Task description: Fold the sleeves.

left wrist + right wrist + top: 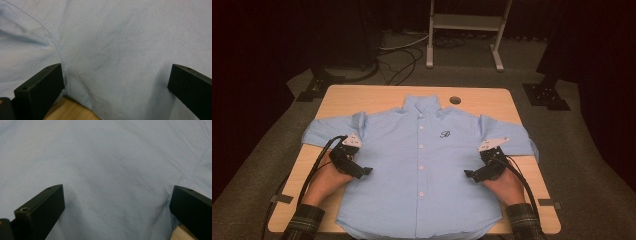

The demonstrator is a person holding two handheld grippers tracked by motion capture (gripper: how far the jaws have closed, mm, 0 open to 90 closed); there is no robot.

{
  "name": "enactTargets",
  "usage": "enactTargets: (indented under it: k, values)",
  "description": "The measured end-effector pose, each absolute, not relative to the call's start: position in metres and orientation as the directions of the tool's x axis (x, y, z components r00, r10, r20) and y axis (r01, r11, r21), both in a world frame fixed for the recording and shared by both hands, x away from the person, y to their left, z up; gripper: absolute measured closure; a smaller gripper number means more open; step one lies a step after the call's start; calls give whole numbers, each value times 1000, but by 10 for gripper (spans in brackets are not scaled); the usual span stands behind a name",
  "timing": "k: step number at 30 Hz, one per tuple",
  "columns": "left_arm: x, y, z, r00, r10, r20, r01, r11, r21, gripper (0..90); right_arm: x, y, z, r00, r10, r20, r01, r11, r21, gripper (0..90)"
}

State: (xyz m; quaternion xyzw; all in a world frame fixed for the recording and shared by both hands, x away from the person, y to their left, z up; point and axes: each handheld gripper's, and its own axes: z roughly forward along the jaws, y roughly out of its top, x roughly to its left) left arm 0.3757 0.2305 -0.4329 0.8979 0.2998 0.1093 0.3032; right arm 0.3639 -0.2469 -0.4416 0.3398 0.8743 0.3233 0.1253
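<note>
While the shirt (422, 165) lies flat and buttoned, front up, across the table (337, 97), collar toward the far edge, a person's hands press a gripper against each side of its body. The left gripper (362, 171) sits just below the left sleeve, jaws spread wide with the armpit seam (60, 53) between them. The right gripper (473, 174) mirrors it by the right sleeve, jaws equally wide over plain cloth (112, 182), clamping nothing.

High view above near table (492, 97) edge, facing forward-down, far. Gripper views close over shirt (422, 165), each near one armpit seam; all share shirt.
</note>
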Motion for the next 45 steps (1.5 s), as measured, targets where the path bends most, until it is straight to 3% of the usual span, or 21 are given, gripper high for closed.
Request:
enactTargets:
  k: [45]
  values:
    - [359, 292, -431, 724, 690, 14, 548, -587, 595, 0, 367, -185, -440, -769, 640, 3, 494, 590, 639, 0]
